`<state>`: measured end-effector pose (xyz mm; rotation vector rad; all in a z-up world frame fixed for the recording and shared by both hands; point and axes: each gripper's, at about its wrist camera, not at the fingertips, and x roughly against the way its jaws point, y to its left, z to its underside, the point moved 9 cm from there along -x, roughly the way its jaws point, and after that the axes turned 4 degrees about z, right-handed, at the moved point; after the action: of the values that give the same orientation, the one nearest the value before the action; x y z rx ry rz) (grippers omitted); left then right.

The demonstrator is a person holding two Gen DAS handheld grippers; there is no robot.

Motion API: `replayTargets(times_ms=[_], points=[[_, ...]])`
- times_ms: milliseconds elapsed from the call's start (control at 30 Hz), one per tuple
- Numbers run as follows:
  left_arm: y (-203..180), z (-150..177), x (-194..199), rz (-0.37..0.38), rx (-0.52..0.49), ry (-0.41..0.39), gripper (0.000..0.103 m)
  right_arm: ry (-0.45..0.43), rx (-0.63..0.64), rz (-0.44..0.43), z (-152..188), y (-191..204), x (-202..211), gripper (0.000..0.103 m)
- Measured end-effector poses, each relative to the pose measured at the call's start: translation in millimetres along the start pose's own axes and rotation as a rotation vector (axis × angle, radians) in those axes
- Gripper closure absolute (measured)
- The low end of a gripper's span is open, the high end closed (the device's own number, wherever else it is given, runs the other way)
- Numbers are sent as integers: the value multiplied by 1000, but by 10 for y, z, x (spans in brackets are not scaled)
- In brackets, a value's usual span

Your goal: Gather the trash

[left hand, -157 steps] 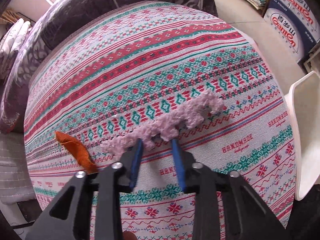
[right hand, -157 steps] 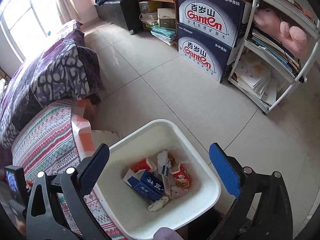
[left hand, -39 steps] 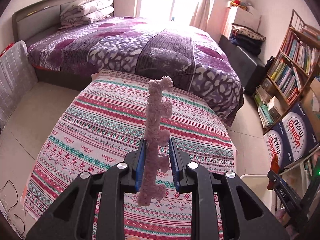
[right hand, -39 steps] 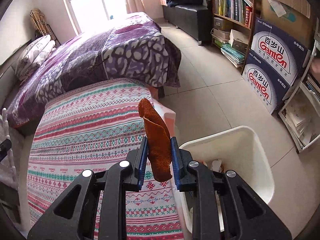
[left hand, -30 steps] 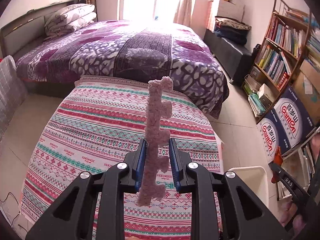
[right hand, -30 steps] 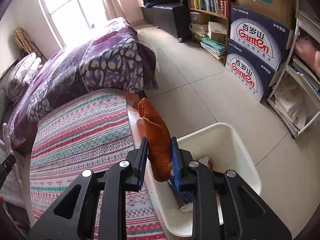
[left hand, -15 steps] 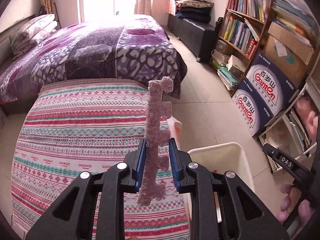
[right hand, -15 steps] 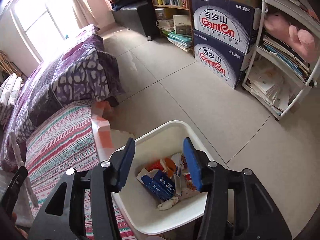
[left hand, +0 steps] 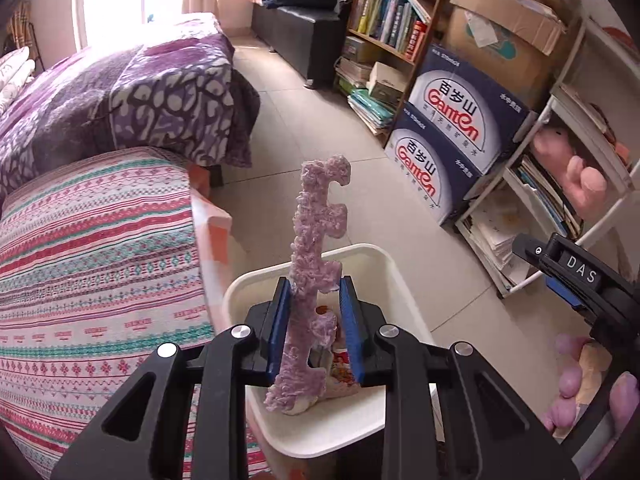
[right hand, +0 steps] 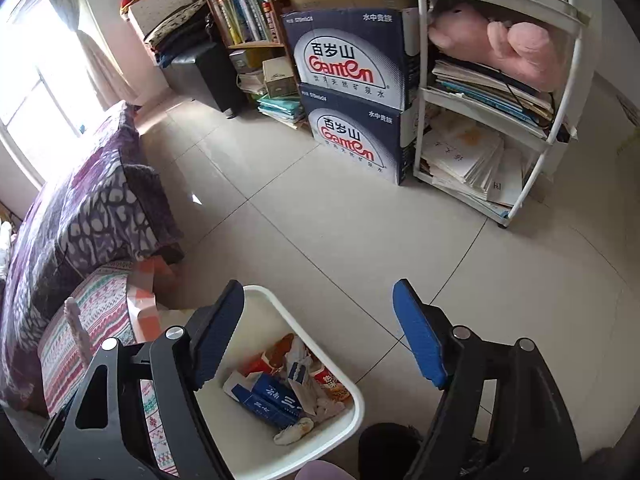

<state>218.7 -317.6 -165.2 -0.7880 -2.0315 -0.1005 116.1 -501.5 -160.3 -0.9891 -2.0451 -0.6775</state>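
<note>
The left gripper clenches a purple fuzzy strip above the white bin at 6 o'clock; release seems next, while the right gripper hangs spread and empty.

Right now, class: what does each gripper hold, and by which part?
Left gripper: the purple fuzzy strip, between its fingers near its lower end, though they look slightly parted. Right gripper: nothing, open above the white bin.
</note>
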Motion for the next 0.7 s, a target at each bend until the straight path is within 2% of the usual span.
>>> replayTargets(times_ms=[33,100,233,433,600,700], points=[[-68,9,-15,16,-9,1,72,-10,-6,7,-16,-46,20,29],[-176,32,-12,37,-30,-7,61,-38,-9,16,-37,-110,94,27],[-282,84,112,19,-86,-48,45,-99,-9,32,-20,-218,292,18],[-184,184,447,-86,-128,-127,29,-217,32,87,187,-296,656,7],[18,276,865,-195,-118,-228,11,-278,98,85,423,-183,929,7],[177,350,1099,-259,-91,-271,7,-317,130,67,544,-66,1133,7]])
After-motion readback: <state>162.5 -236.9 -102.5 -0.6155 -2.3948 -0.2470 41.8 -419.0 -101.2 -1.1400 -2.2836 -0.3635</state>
